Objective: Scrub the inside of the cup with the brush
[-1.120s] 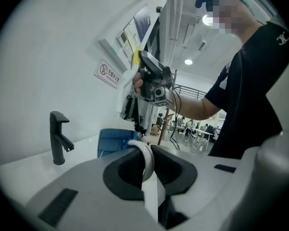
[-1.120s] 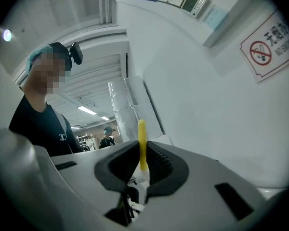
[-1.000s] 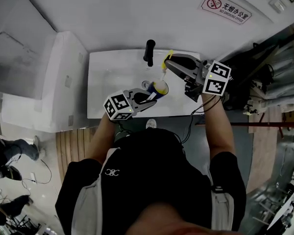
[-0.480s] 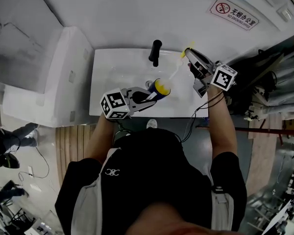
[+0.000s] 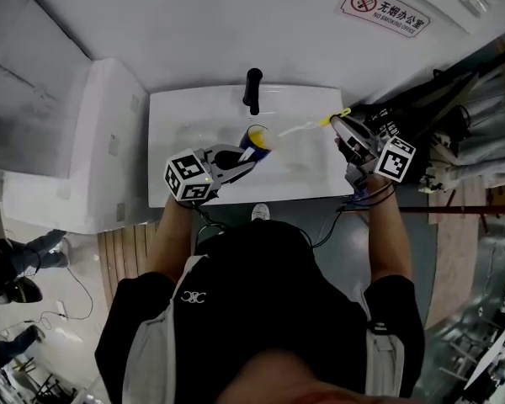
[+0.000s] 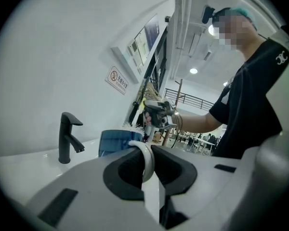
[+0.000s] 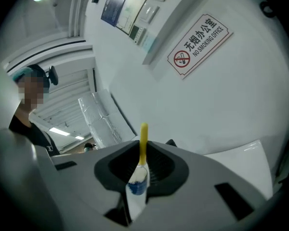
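A blue cup [image 5: 257, 136] with a yellow inside hangs over the white sink [image 5: 177, 133], just in front of the black faucet [image 5: 252, 91]. My left gripper [image 5: 246, 152] is shut on the cup's white handle [image 6: 145, 159]; the blue wall [image 6: 116, 142] shows beyond the jaws. At the sink's right edge my right gripper [image 5: 342, 130] is shut on the brush [image 5: 307, 124]. Its yellow end [image 7: 143, 141] sticks up between the jaws. The white shaft points left toward the cup, with the bristles [image 6: 130, 127] outside it, near the rim.
A white wall with a no-smoking sign [image 5: 385, 11] rises behind the sink. A white slab [image 5: 84, 141] borders the sink's left side. Dark equipment and cables [image 5: 421, 116] crowd the right. A person's body fills the lower head view.
The brush has come out of the cup, and my right gripper has drawn it to the right. My left gripper has carried the cup back toward the faucet.
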### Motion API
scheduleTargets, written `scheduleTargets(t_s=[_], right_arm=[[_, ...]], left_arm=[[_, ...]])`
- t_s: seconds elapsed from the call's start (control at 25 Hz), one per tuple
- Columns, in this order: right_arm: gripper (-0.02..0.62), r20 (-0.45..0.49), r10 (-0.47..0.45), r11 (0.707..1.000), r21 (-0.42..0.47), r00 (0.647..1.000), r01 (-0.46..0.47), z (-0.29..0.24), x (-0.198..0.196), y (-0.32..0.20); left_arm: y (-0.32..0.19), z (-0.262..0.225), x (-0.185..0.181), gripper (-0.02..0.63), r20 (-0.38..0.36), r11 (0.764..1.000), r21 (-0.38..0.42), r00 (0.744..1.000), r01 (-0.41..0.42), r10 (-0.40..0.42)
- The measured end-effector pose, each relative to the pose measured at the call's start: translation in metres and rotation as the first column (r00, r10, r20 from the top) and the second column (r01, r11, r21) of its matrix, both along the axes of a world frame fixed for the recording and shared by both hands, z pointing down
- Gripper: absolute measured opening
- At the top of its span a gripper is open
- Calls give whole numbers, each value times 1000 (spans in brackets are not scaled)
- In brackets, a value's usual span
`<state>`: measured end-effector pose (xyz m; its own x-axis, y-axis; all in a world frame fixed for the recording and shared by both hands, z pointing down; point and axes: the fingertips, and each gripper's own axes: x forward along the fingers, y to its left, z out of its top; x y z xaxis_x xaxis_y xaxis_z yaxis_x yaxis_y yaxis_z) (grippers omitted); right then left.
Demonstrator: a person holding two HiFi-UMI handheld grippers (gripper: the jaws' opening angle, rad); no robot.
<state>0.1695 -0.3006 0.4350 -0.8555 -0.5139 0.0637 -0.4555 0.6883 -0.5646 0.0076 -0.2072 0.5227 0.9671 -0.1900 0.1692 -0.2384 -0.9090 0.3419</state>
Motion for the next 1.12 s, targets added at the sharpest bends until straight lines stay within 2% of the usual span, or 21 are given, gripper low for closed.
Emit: scheduleTargets(t_s=[0.2, 0.4, 0.64, 0.76, 0.88, 1.0, 1.12], right_arm=[[51, -43, -77, 994, 77, 996, 80, -16, -18, 34], [51, -127, -161, 961, 203, 979, 185, -41, -58, 51], [51, -116, -199, 937, 270, 973, 223, -59, -101, 40], [51, -119, -177, 937, 283, 977, 204, -61, -116, 25], [51, -97, -128, 954, 258, 987, 149, -57, -117, 5], [51, -48, -44, 978, 201, 998, 53, -54, -104, -13], [51, -17, 56, 987, 155, 998, -53, -51, -83, -26]], left_arm=[[-4, 14, 5, 49, 44, 1000, -20, 999, 4, -3], [-1, 24, 12, 49, 107, 1000, -11, 994, -11, 12], [13, 25, 21, 49, 135, 999, 2, 990, -51, 50], [22, 24, 28, 49, 149, 996, 18, 986, -83, 80], [29, 22, 31, 49, 155, 994, 33, 983, -102, 96], [29, 16, 28, 49, 126, 995, 37, 988, -91, 86], [24, 7, 19, 49, 74, 998, 33, 996, -56, 54]])
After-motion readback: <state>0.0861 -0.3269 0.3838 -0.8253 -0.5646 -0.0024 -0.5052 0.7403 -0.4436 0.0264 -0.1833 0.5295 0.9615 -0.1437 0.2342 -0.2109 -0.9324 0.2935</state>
